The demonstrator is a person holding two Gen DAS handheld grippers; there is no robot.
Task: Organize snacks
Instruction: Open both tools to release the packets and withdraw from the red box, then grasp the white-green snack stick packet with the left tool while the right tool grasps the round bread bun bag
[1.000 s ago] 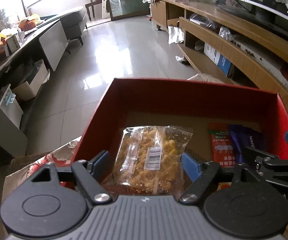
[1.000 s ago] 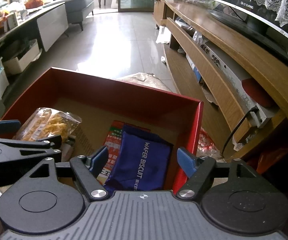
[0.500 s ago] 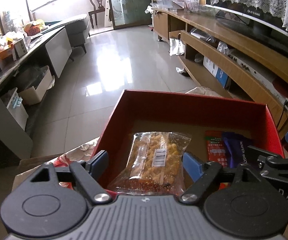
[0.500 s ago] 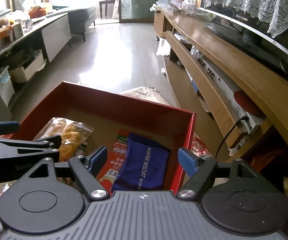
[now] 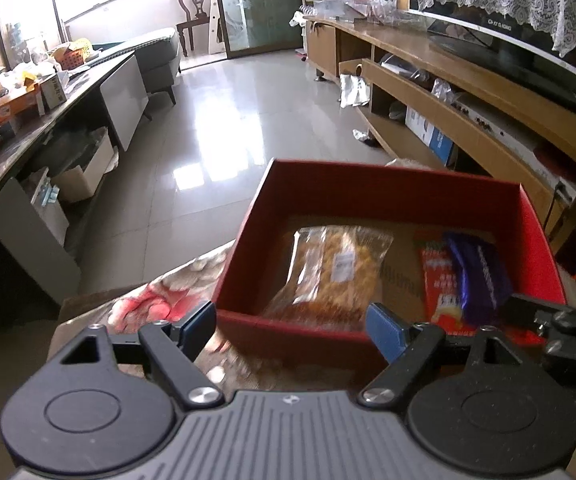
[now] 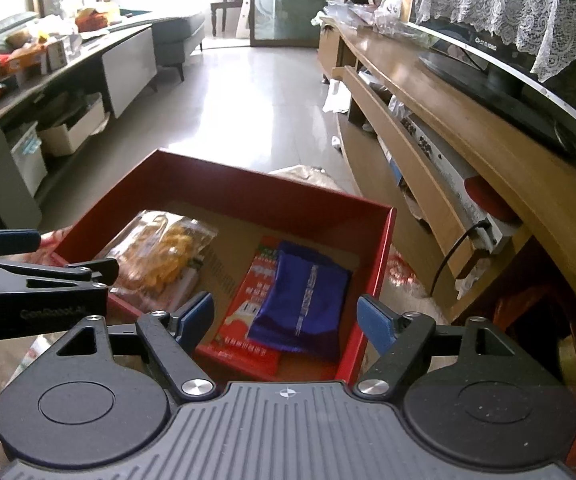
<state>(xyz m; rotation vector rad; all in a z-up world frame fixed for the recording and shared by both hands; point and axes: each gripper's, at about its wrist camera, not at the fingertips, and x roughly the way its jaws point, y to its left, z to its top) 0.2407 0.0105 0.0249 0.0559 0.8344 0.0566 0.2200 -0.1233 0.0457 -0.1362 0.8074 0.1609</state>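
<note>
The red box sits on a floral cloth and now appears farther off in both wrist views than it did a second ago. Both grippers have drawn back and up from it. A second ago the clear yellow-snack bag lay between the left gripper's fingers at the box's near wall. It now lies flat on the box floor at the left, well clear of those fingers. The red packet lies flat on the right side of the box floor. The blue wafer pack rests on top of it, near the right wall. Neither has shifted.

The left gripper has its jaws spread wide and holds nothing. It hangs outside the near wall over the cloth. The right gripper is likewise spread and empty, above the near right corner of the box.

Judgement: the placing step is finished, with three snacks in the box and both tools released. No loose snack is visible on the cloth. Whether more items remain to be sorted cannot be told from these views.
</note>
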